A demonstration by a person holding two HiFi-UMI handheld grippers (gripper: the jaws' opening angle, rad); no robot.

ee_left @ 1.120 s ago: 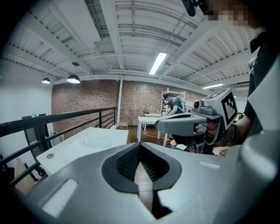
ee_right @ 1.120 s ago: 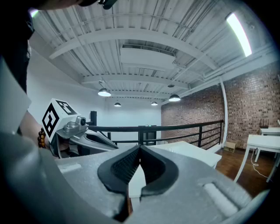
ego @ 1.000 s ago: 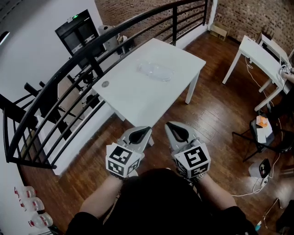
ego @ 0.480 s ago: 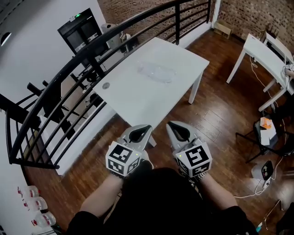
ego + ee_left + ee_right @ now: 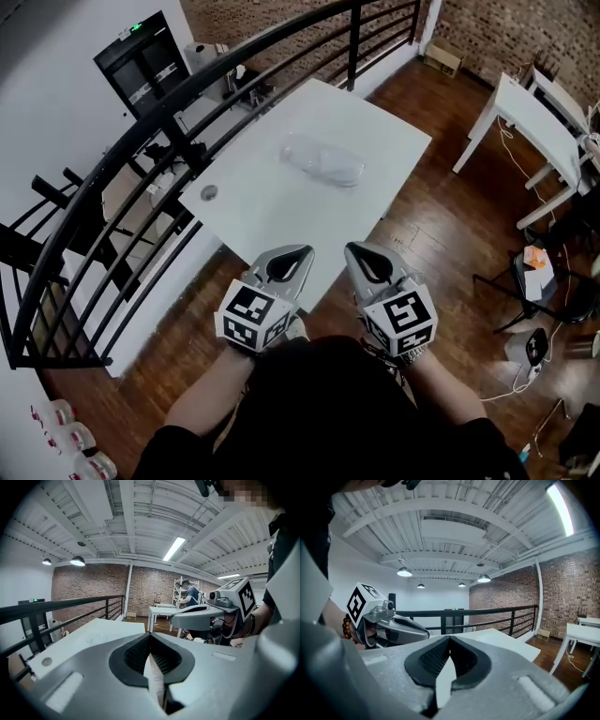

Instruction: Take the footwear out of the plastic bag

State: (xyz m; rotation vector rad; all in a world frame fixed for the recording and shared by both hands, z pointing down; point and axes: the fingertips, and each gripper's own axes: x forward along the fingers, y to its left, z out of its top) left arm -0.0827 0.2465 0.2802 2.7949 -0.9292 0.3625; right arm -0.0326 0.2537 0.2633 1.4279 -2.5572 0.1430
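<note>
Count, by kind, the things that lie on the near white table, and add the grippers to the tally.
plastic bag: 1
small round object: 1
grippers: 2, the left gripper and the right gripper
Total: 4

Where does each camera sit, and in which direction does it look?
Head view: on the person's head, looking steeply down at the white table and plastic bag; forearms, left gripper and right gripper show.
Left gripper view: on that gripper, looking along its shut jaws over the table; the right gripper shows at right.
Right gripper view: on that gripper, looking along its shut jaws toward the railing; the left gripper shows at left.
Shared: both gripper views show the table and railing.
</note>
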